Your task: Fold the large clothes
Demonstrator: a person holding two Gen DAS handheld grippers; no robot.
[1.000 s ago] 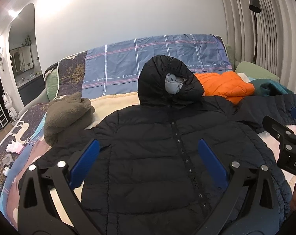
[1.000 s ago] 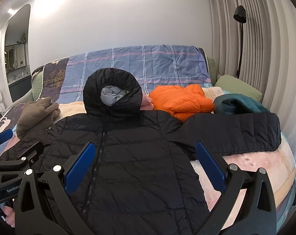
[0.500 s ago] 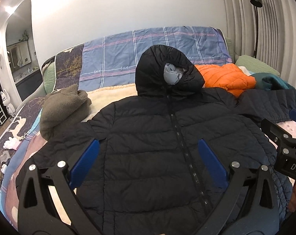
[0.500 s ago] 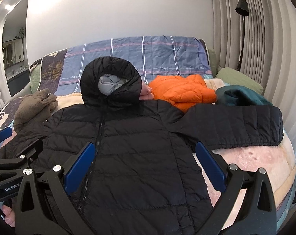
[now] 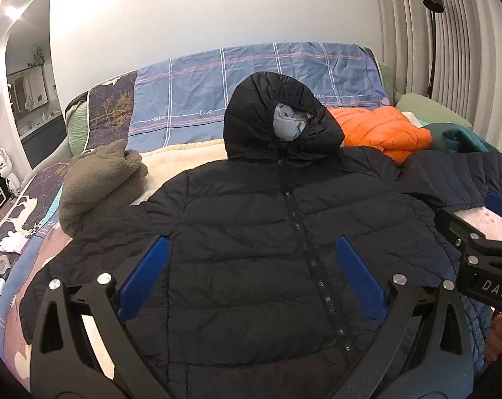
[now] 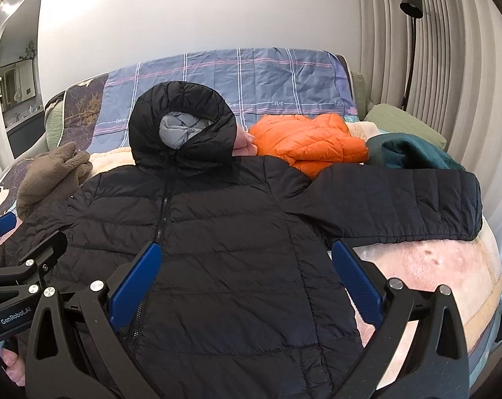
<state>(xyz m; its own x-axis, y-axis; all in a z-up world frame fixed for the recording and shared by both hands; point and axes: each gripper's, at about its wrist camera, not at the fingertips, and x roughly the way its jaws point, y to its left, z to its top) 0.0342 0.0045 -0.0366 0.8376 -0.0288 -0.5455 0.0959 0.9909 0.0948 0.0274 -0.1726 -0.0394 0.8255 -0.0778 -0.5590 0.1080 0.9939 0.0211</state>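
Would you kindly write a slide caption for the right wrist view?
Open right gripper hovers above a black hooded puffer jacket spread flat on the bed, orange jacket behind.

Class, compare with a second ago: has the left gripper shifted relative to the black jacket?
Yes. The left gripper has shifted left: the black jacket zipper now lies nearer its right finger, with more sleeve visible.

A black hooded puffer jacket (image 5: 251, 232) lies zipped and face-up across the bed (image 5: 28, 229), filling the frame's centre. The left hand-held gripper (image 5: 251, 272) hangs above its front, jaws wide apart. An orange jacket (image 5: 380, 129) sits upper right, a brown fleece (image 5: 94, 179) at left.
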